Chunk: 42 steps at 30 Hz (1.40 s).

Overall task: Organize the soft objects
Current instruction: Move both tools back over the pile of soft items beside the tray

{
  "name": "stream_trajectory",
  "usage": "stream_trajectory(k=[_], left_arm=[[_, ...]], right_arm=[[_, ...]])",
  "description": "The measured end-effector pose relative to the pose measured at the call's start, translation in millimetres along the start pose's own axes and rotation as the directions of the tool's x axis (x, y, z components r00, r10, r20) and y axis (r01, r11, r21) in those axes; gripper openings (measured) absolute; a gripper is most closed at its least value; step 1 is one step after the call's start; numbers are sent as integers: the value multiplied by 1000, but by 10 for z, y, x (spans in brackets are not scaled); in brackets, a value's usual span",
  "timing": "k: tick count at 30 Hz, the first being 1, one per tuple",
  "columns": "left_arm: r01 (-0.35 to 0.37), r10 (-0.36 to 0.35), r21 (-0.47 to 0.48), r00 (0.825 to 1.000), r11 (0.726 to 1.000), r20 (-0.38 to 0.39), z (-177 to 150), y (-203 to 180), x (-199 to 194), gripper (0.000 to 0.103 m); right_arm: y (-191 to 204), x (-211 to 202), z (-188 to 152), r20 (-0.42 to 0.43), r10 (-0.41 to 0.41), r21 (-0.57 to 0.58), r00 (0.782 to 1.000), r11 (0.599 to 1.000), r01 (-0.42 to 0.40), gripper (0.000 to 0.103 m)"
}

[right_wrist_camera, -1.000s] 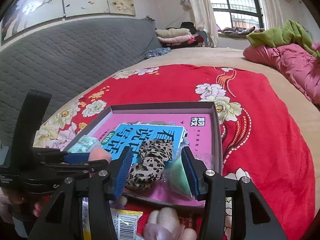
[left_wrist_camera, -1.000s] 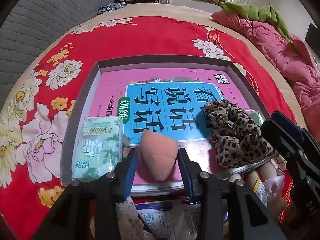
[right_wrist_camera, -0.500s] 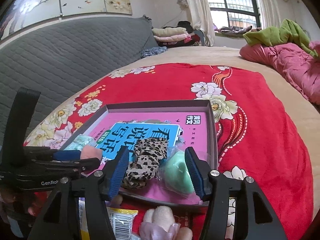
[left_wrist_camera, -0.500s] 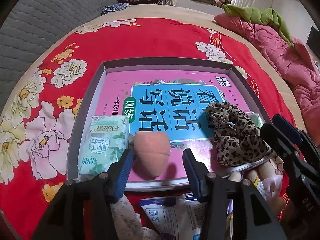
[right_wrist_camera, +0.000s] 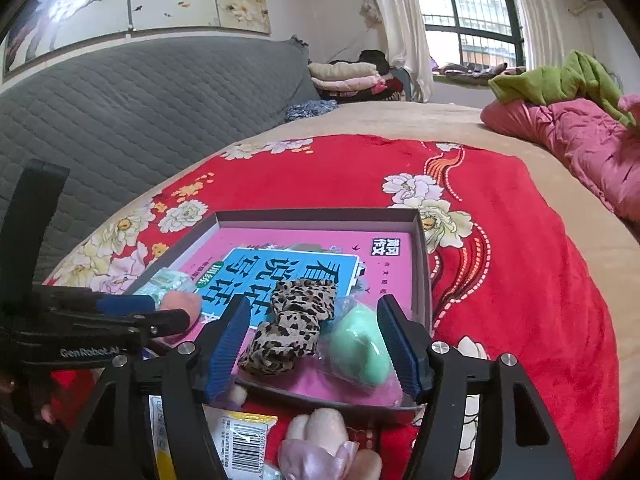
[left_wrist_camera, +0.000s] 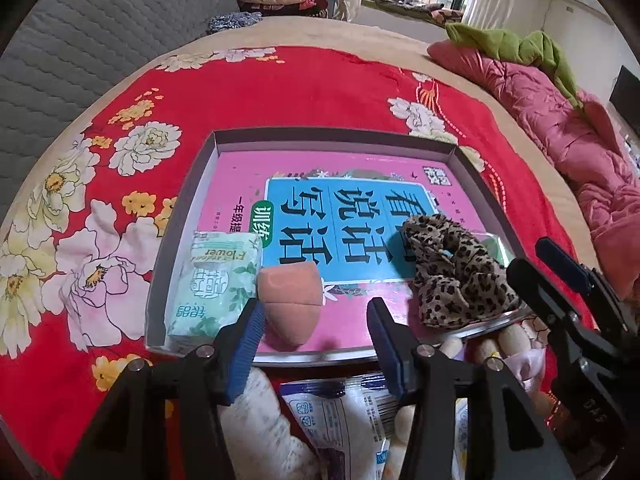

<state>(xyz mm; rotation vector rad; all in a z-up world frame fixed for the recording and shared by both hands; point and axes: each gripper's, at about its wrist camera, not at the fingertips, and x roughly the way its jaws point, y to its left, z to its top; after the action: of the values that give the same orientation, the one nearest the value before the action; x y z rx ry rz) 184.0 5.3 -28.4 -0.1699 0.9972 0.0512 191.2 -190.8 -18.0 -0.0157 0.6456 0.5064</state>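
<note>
Left tongs [left_wrist_camera: 316,322], just opened, flank the peach sponge [left_wrist_camera: 289,296] untouched.

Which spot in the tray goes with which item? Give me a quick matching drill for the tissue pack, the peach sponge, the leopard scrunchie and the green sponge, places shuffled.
Things:
1. tissue pack
2. peach sponge
3. leopard scrunchie
4. green sponge

Places in the tray, seen from the left wrist view:
A. near right corner, inside a clear bag
B. near left corner
C. just right of the tissue pack, ahead of the left gripper
D. right part, lying partly on the blue book cover

Pairs: 1-B, 2-C, 3-D, 4-A
</note>
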Motion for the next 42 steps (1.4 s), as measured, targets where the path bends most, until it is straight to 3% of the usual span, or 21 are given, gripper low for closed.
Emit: stream_trajectory(k=[14, 30, 36, 42], left_arm=[[-2, 6, -41, 997, 999, 79, 34, 137, -302, 58], [11, -6, -49, 994, 999, 107, -48, 176, -573, 59], [13, -7, -52, 993, 999, 115, -79, 175, -685, 65], [40, -33, -55, 992, 998, 119, -107, 182, -757, 66]], right_arm=[[-91, -156, 33, 56, 0, 8, 998, 1000, 0, 74], [-130, -404, -50, 121, 21, 43, 992, 999, -26, 78], [-100, -506, -98, 128, 32, 42, 991, 998, -38, 78], [-45, -570, -150, 123, -8, 52, 992, 999, 1, 78]])
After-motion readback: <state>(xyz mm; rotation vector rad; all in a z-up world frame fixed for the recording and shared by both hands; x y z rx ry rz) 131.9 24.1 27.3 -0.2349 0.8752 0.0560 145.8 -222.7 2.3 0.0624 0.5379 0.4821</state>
